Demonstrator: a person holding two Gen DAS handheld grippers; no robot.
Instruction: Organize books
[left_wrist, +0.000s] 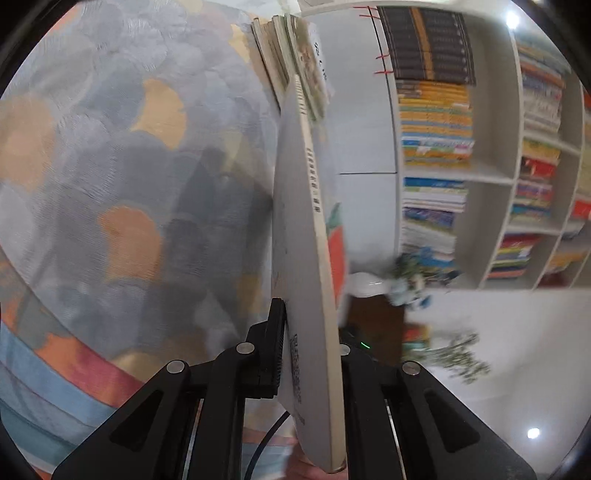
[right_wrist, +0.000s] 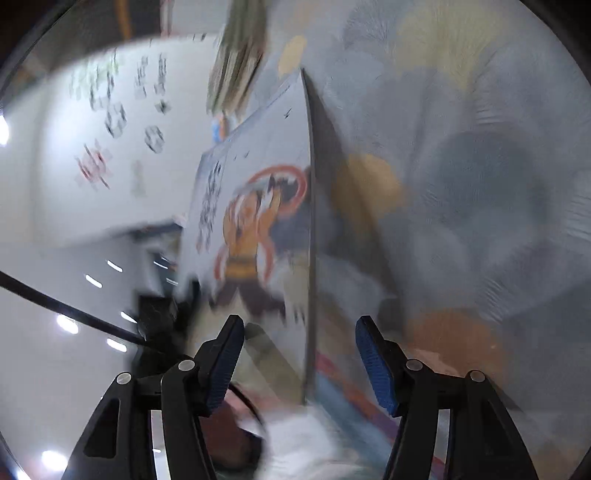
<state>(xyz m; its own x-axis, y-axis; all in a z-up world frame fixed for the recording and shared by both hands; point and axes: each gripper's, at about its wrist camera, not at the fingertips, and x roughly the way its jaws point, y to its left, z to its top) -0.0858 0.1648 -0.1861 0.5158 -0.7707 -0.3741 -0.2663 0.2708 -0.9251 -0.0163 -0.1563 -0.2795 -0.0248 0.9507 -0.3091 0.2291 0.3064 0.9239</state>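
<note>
My left gripper (left_wrist: 310, 325) is shut on a thin book (left_wrist: 314, 258) with a cream spine, seen edge-on and running up the middle of the left wrist view. Its left pad (left_wrist: 277, 347) presses the cover; the other pad is hidden behind the book. A small stack of books (left_wrist: 291, 62) lies on the patterned cloth beyond it. In the blurred right wrist view the same book (right_wrist: 258, 221) shows a cover with an orange cartoon figure. My right gripper (right_wrist: 299, 321) is open. Its blue pads (right_wrist: 225, 365) stand either side of the book's near edge without touching it.
A grey, blue and orange patterned cloth (left_wrist: 110, 184) covers the surface under the books. White shelves (left_wrist: 495, 177) packed with books fill the right of the left wrist view. A white vase with flowers (left_wrist: 369, 284) stands near them. A white wall with dark marks (right_wrist: 110, 129) is at left.
</note>
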